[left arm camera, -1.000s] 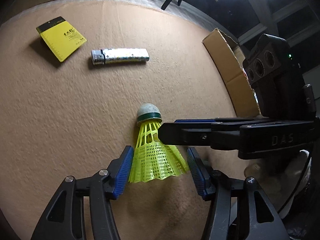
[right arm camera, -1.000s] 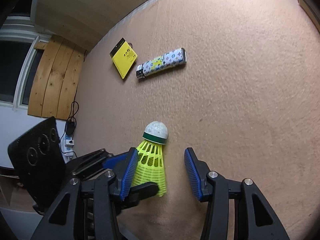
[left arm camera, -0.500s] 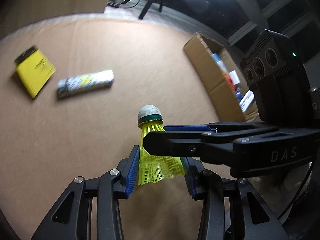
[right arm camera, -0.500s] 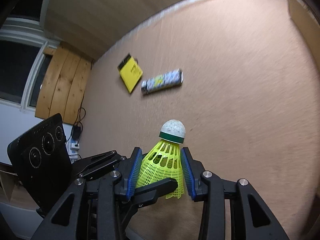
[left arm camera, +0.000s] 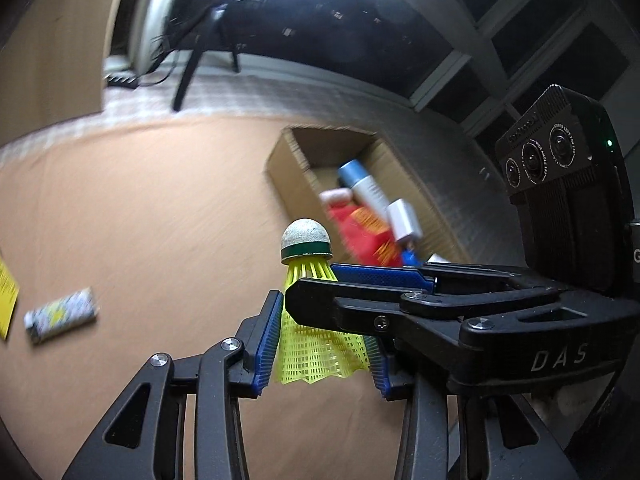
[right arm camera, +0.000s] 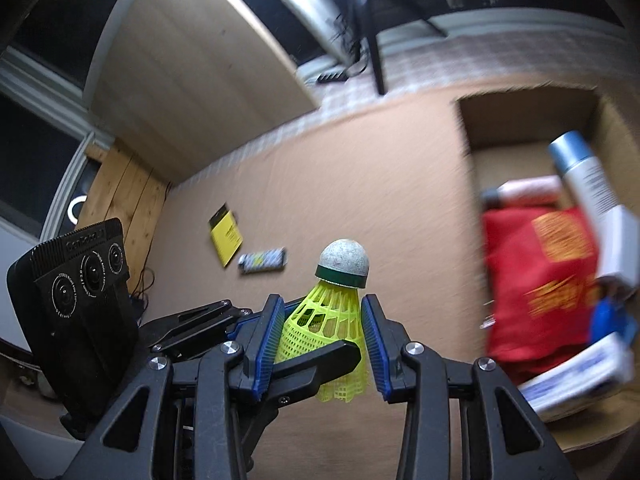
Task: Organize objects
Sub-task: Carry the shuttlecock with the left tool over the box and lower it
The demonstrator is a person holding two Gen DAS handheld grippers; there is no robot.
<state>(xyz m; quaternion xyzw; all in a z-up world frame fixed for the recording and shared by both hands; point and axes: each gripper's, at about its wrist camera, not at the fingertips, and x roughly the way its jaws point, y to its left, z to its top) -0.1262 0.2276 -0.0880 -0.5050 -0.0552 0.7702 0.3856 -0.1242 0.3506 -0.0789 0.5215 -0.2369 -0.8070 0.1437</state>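
Observation:
A yellow plastic shuttlecock [left arm camera: 308, 304] with a grey cork and green band is held in the air, cork up. My left gripper [left arm camera: 322, 344] and my right gripper [right arm camera: 322, 340] are both shut on its skirt [right arm camera: 328, 328], their jaws crossing at right angles. It hangs above the tan carpet, left of an open cardboard box [left arm camera: 292, 160] that also shows in the right wrist view [right arm camera: 468, 168]. A patterned lighter [left arm camera: 60, 316] and a yellow card [left arm camera: 6, 300] lie on the carpet; both show in the right wrist view, lighter [right arm camera: 262, 261] and card [right arm camera: 226, 234].
The box holds a red packet [right arm camera: 536, 276], a blue-capped white bottle [right arm camera: 584, 176] and other blurred items. A wooden panel [right arm camera: 192, 80] and cables [right arm camera: 344, 32] stand beyond the carpet's far edge.
Both grippers closed on the shuttlecock, lifted it off the carpet and swung it toward the cardboard box. The lighter and card stayed where they lay.

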